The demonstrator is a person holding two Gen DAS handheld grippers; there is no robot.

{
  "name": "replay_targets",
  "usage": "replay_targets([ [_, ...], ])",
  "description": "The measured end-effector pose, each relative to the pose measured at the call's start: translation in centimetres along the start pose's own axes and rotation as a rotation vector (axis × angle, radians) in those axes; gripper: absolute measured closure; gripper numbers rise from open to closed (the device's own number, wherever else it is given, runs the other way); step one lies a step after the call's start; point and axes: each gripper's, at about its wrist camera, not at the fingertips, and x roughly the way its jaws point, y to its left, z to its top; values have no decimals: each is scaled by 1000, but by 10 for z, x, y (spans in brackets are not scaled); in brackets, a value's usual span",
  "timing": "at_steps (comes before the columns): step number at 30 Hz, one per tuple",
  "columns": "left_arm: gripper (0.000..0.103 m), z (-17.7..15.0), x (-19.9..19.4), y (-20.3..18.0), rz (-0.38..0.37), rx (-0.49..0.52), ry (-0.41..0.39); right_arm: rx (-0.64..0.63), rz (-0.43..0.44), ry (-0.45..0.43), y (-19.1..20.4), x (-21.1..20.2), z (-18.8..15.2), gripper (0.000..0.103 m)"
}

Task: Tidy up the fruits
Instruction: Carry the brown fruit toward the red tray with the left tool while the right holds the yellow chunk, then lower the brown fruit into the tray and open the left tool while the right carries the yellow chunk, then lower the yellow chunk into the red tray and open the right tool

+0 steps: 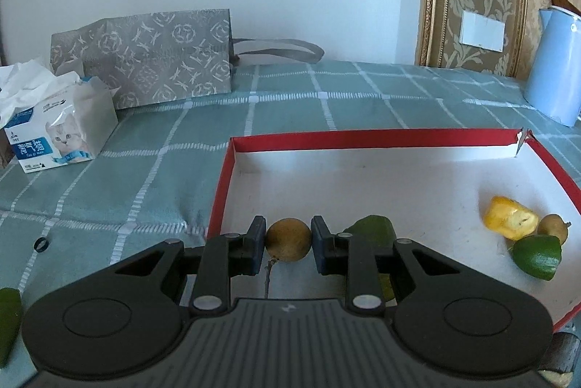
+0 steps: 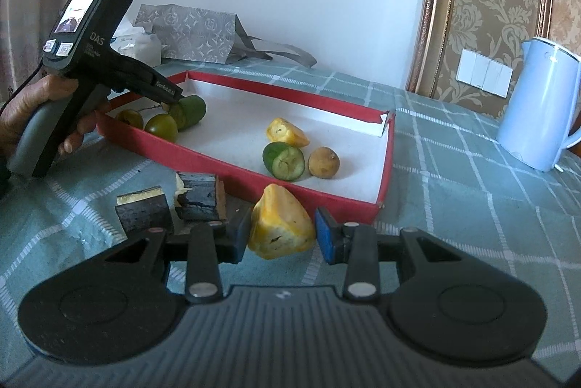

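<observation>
A red-rimmed white tray lies on the checked cloth. My left gripper is shut on a small round brown fruit just inside the tray's near left edge, beside a green fruit piece. In the right wrist view the left gripper is at the tray's left corner by the green piece and two small green-brown fruits. My right gripper brackets a yellow fruit chunk on the cloth outside the tray; its right pad shows a small gap. A yellow chunk, a cut green fruit and a brown fruit lie in the tray.
Two dark blocks with yellow flesh lie on the cloth left of my right gripper. A blue jug stands at the right. A grey patterned bag and a tissue box stand at the back left. A green piece lies on the cloth.
</observation>
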Motion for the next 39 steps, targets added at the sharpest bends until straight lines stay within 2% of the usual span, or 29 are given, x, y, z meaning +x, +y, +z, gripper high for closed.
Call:
replay_targets([
  [6,73,-2,-5,0,24,-7,-3,1,-3,1,-1,0,0,67],
  [9,63,-6,-15,-3,46,8,-33,1,-9,-2,-2,1,0,67],
  [10,55,-8,-19,-3,52,9,-43,2,-12,-3,-2,0,0,67],
  [12,51,-12,-30,-5,61,8,-74,1,-14,-4,-2,1,0,67],
  [15,50,-18,-45,-6,68,-3,-109,-3,-17,-9,-1,0,0,67],
  [20,44,-31,-78,-8,130,-23,-192,-6,-25,-20,-1,-2,-1,67],
  [24,40,-45,-106,0,96,-84,-216,-7,-26,-27,0,-3,-1,67],
  [27,34,-55,-118,5,65,-118,-212,-6,-28,-33,0,-4,-2,67],
  [32,34,-67,-118,5,13,-107,-155,-9,-45,-55,0,-7,2,67],
  [39,34,-73,-115,-3,13,-63,-129,-50,-52,-75,9,-1,26,67],
])
